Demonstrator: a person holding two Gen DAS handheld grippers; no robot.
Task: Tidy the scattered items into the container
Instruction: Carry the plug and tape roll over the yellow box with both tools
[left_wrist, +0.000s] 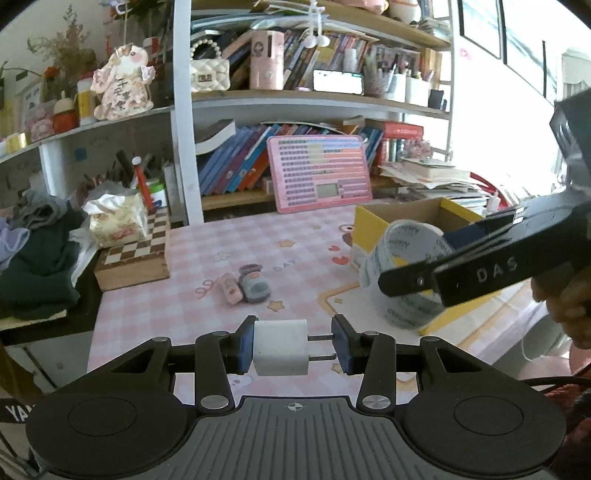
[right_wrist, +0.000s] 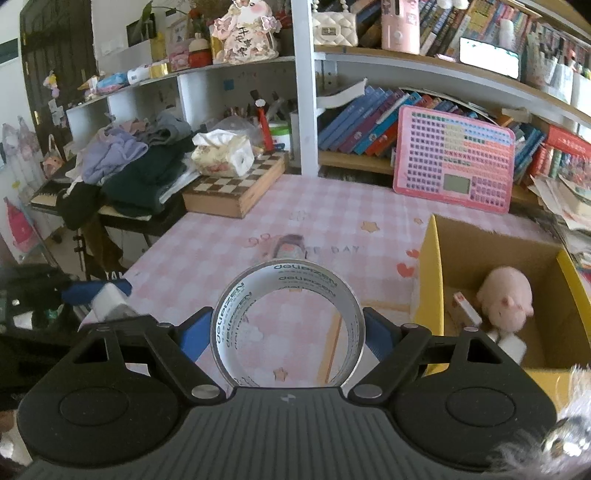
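My left gripper (left_wrist: 293, 345) is shut on a white charger plug (left_wrist: 280, 347): one pad presses its body, the other its prongs. It hangs above the pink checked table mat (left_wrist: 207, 258). My right gripper (right_wrist: 288, 332) is shut on a roll of clear tape (right_wrist: 232, 325), held just left of the yellow cardboard box (right_wrist: 432, 280). In the left wrist view the tape roll (left_wrist: 402, 273) hangs at the box's (left_wrist: 373, 221) near corner. A pink plush pig (right_wrist: 506, 299) and a small pink carton (right_wrist: 467, 308) lie inside the box. A pink item and a grey item (left_wrist: 243, 286) lie on the mat.
A wooden chessboard box (left_wrist: 136, 258) with a tissue box (left_wrist: 116, 221) on it stands at the mat's left edge, beside a pile of clothes (right_wrist: 140, 166). A pink learning tablet (left_wrist: 319, 171) leans on the bookshelf behind. A hand (left_wrist: 565, 306) holds the right gripper.
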